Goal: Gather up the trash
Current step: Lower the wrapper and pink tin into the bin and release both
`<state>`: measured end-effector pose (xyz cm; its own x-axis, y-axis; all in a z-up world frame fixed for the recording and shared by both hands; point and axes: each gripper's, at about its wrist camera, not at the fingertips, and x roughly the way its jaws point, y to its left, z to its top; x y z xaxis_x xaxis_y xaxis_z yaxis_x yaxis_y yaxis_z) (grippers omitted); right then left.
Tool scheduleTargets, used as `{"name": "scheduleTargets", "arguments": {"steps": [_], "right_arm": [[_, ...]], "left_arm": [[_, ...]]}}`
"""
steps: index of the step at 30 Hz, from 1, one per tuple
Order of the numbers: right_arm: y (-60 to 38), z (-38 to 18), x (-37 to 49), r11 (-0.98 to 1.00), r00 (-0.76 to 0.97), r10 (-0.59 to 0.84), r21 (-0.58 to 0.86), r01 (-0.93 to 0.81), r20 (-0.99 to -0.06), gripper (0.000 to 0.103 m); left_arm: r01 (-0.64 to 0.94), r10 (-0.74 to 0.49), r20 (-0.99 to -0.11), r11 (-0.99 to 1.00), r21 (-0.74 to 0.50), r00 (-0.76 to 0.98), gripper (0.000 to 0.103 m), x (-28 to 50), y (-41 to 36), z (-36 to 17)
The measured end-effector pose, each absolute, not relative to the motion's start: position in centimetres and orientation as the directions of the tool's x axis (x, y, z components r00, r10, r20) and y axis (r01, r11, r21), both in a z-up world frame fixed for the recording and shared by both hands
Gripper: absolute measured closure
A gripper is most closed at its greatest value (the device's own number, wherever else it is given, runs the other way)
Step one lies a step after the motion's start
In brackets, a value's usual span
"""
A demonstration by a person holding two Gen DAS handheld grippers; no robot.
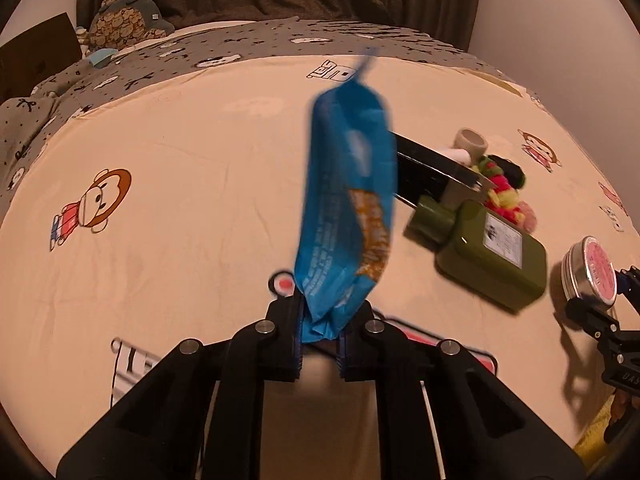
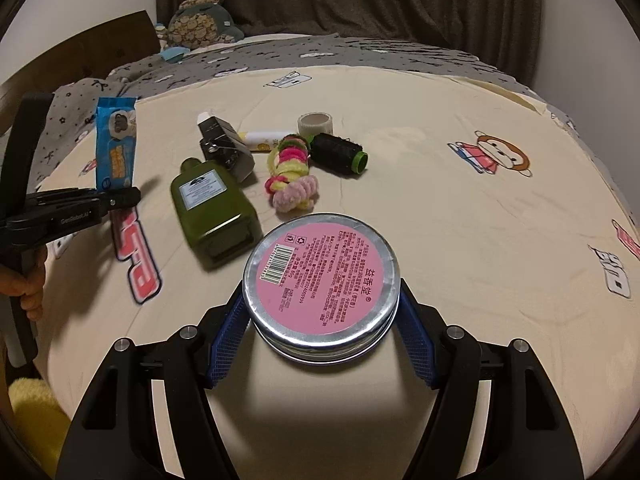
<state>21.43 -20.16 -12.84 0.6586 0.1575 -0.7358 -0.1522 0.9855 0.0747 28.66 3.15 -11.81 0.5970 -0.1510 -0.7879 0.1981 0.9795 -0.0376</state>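
Observation:
My left gripper (image 1: 320, 336) is shut on the bottom end of a blue snack wrapper (image 1: 348, 200), which stands upright above the bed. The wrapper (image 2: 116, 144) and the left gripper (image 2: 120, 200) also show at the left of the right wrist view. My right gripper (image 2: 322, 324) is shut on a round metal tin with a pink label (image 2: 322, 284), held just above the sheet. The tin (image 1: 590, 270) and the right gripper (image 1: 596, 312) also show at the right of the left wrist view.
On the cream cartoon bedsheet (image 2: 460, 220) lie a green bottle (image 2: 214, 208), a black and silver box (image 2: 226, 146), a pile of coloured hair ties (image 2: 292, 172), a black thread spool (image 2: 340, 154), a tape roll (image 2: 316, 122) and a white tube (image 2: 262, 138). A plush toy (image 2: 200, 20) lies at the headboard.

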Motion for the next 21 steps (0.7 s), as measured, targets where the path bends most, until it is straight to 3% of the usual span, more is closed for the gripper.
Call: {"name": "scheduleTargets", "arguments": {"steps": [11,21], "right_arm": [[-21.1,-9.7,14.1,0.985,0.712,0.16,0.065,-0.159,-0.683,0.032],[-21.8,-9.3,5.8,0.989,0.743,0.138,0.051,-0.139,-0.655,0.032]], "left_arm": [[0.246,-0.184,-0.742,0.969,-0.027,0.645,0.093,19.4,1.5,-8.8],[0.346,-0.295,-0.693,0.936,-0.07,0.658,0.093,7.8,-1.0,-7.1]]}}
